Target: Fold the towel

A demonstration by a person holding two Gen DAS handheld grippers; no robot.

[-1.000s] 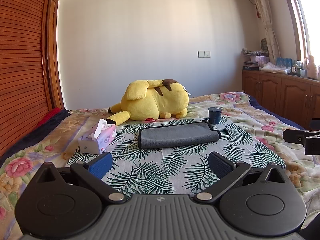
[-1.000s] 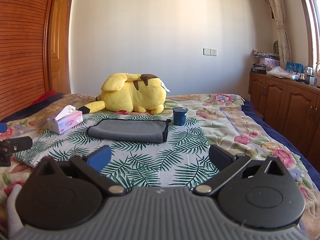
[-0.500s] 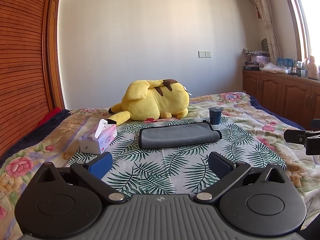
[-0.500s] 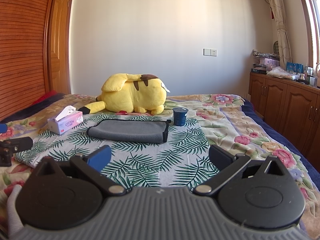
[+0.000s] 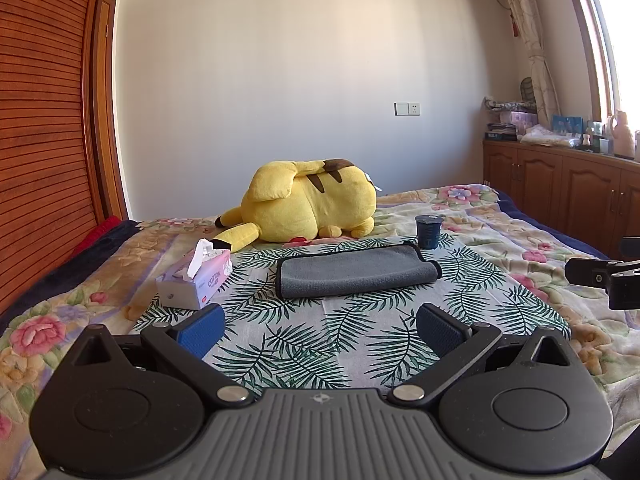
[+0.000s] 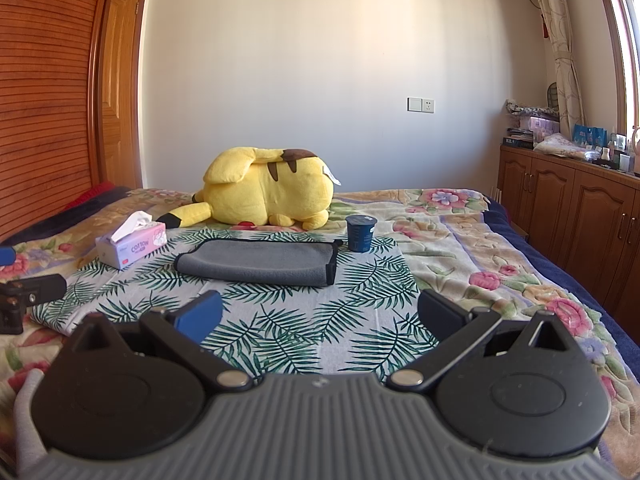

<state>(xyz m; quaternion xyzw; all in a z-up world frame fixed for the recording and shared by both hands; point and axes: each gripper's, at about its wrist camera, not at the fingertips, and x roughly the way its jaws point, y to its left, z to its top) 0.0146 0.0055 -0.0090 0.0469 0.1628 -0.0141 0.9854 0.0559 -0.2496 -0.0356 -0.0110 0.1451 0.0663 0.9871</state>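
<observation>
While both tools hover low over the near part of the bed (image 5: 500, 216), the left gripper (image 5: 320, 330) has its fingers (image 5: 200, 330) spread wide, released and grasping nothing, with only the leaf-print cloth (image 5: 304, 344) showing between them. The right gripper (image 6: 320, 314) is likewise spread wide and empty, its fingers (image 6: 440, 314) touching nothing, poised above the same leaf-print cloth (image 6: 304, 336). In the left wrist view the towel (image 5: 356, 272), grey with a dark edge and already doubled over, lies flat on the cloth at about 12 o'clock from the fingers, well apart from them; in the right wrist view the towel (image 6: 260, 266) sits at roughly 11 o'clock. A tissue box (image 5: 196, 280) stands at about 10 o'clock from the left fingers, just off the towel's left end, and a dark blue cup (image 5: 429, 232) stands upright near the towel's far right corner. Behind the towel a yellow plush toy (image 5: 308, 208) lies on the flowered bedspread. Part of the right tool shows at 3 o'clock in the left wrist view.
</observation>
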